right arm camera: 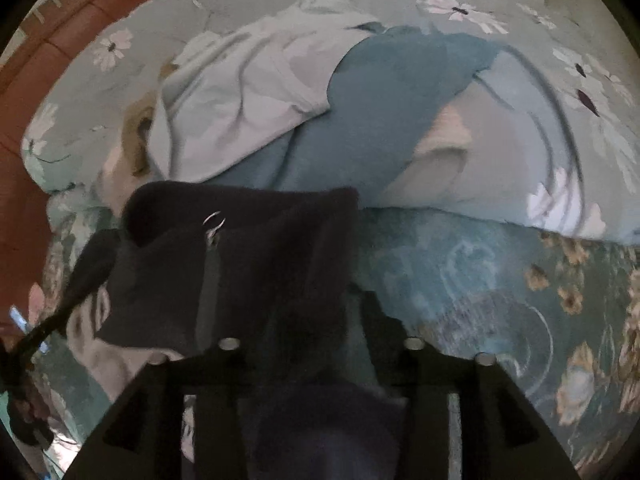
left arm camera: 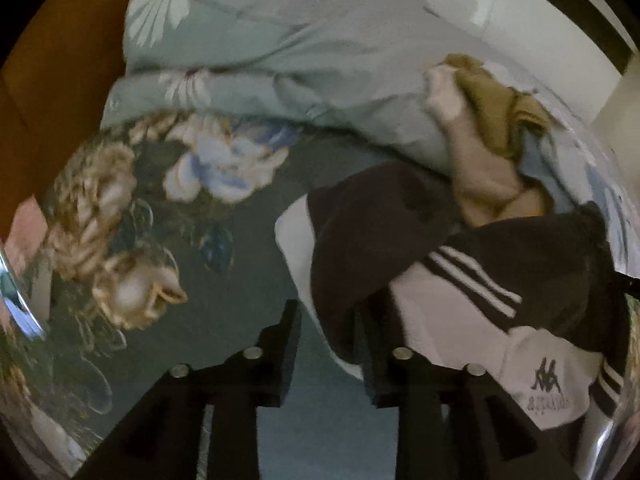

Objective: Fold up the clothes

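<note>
A black and white track jacket with white sleeve stripes and a logo lies on the floral bedspread. My left gripper points down at the jacket's left edge. Its jaws stand apart, the bedspread shows between them, and the hem runs by the right finger. In the right wrist view the jacket's dark collar, with its zip ring, lies under my right gripper. That gripper's jaws also stand apart, with loose dark cloth lying between them; its left finger is hard to pick out against the cloth.
Behind the jacket a pale green quilt with daisies is heaped up. On it lie a white garment, a blue one, a mustard one and a pale pink one. Orange-brown wood borders the bed.
</note>
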A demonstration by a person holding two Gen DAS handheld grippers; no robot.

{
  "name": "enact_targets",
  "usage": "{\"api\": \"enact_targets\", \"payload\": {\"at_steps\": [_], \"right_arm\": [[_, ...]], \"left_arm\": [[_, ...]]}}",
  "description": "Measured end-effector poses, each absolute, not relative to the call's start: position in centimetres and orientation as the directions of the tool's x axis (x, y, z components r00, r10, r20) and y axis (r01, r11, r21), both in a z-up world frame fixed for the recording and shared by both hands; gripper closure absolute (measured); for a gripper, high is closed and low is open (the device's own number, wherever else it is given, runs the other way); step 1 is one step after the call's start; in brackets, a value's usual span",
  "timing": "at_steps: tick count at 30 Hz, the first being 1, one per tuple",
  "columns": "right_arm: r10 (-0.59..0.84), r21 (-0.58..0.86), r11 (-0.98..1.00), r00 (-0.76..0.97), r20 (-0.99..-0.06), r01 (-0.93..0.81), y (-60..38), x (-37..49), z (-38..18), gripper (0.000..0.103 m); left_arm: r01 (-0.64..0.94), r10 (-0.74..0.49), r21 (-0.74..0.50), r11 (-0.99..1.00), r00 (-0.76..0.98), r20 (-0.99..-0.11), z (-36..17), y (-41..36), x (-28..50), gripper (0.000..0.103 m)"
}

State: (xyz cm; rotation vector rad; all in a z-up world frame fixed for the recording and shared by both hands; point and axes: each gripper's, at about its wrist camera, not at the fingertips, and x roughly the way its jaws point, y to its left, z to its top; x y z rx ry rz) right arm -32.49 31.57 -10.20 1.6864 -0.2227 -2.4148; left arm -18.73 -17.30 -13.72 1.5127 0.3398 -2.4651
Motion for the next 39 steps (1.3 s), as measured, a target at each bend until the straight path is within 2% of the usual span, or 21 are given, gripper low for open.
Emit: {"api": "enact_targets", "payload": {"at_steps": [1, 3, 6, 12, 14, 17, 18, 21, 23, 24, 29, 32, 36, 39], "right_arm": [[-0.246, 0.241, -0.969, -0.35, -0.904, 0.061, 32.3, -31.3, -9.6, 0.055], [-0.261, 0.266, -0.963, -0.366, -0.893, 0.037, 33.3, -29.2, -9.1, 0.05], [-0.281, 0.302, -0.953, -0.366, -0.887, 0.0, 33.2, -27.2, -9.1, 0.048], [-0.337, 0.401, -0.908, -0.356, -0.871, -0.12, 34.5, -22.1, -10.5, 0.048], [-0.34, 0.42, -0.891, -0.357, -0.87, -0.174, 35.1, -20.9, -11.1, 0.048], [-0.344, 0.442, -0.867, -0.364, -0.865, -0.232, 36.1, -19.3, -11.7, 0.048], [-0.341, 0.442, -0.864, -0.362, -0.867, -0.243, 36.3, -18.8, -11.8, 0.048], [-0.331, 0.433, -0.86, -0.352, -0.876, -0.27, 37.3, -17.6, -12.1, 0.048], [-0.333, 0.441, -0.848, -0.352, -0.875, -0.293, 38.1, -16.8, -12.1, 0.048], [-0.336, 0.447, -0.84, -0.354, -0.873, -0.306, 38.5, -16.4, -12.0, 0.048], [-0.338, 0.478, -0.804, -0.39, -0.856, -0.352, 40.1, -14.7, -10.8, 0.048], [-0.332, 0.482, -0.799, -0.405, -0.852, -0.359, 40.5, -13.6, -10.2, 0.048], [-0.331, 0.48, -0.795, -0.399, -0.855, -0.37, 40.7, -12.3, -10.0, 0.048], [-0.322, 0.464, -0.807, -0.386, -0.864, -0.365, 40.5, -11.3, -9.9, 0.048]], "left_arm": [[0.295, -0.079, -0.068, -0.953, -0.458, -0.885, -12.9, -17.0, -18.9, 0.055], [0.26, -0.09, -0.044, -0.965, -0.482, -0.872, -11.8, -16.3, -19.9, 0.046], [0.203, -0.085, -0.014, -0.979, -0.473, -0.877, -11.8, -14.7, -22.4, 0.037], [0.078, -0.097, 0.074, -0.994, -0.349, -0.932, -17.1, -10.7, -27.7, 0.037], [0.09, -0.111, 0.088, -0.992, -0.29, -0.95, -19.4, -10.4, -28.9, 0.037], [0.156, -0.085, 0.042, -0.987, -0.287, -0.954, -20.5, -11.1, -29.3, 0.037], [0.176, -0.083, 0.03, -0.984, -0.299, -0.951, -20.5, -11.4, -29.2, 0.04], [0.229, -0.085, 0.007, -0.973, -0.337, -0.938, -19.8, -12.4, -28.7, 0.059], [0.262, -0.082, -0.016, -0.965, -0.36, -0.929, -19.2, -13.3, -28.2, 0.077], [0.277, -0.089, -0.019, -0.961, -0.37, -0.925, -18.9, -13.5, -28.0, 0.09], [0.351, -0.13, -0.042, -0.935, -0.454, -0.881, -14.9, -15.6, -26.0, 0.092], [0.42, -0.142, -0.106, -0.901, -0.519, -0.843, -11.9, -18.5, -23.6, 0.092], [0.553, -0.174, -0.206, -0.807, -0.556, -0.813, -9.9, -24.8, -19.0, 0.092], [0.638, -0.179, -0.248, -0.73, -0.528, -0.83, -10.8, -28.0, -16.2, 0.092]]}}
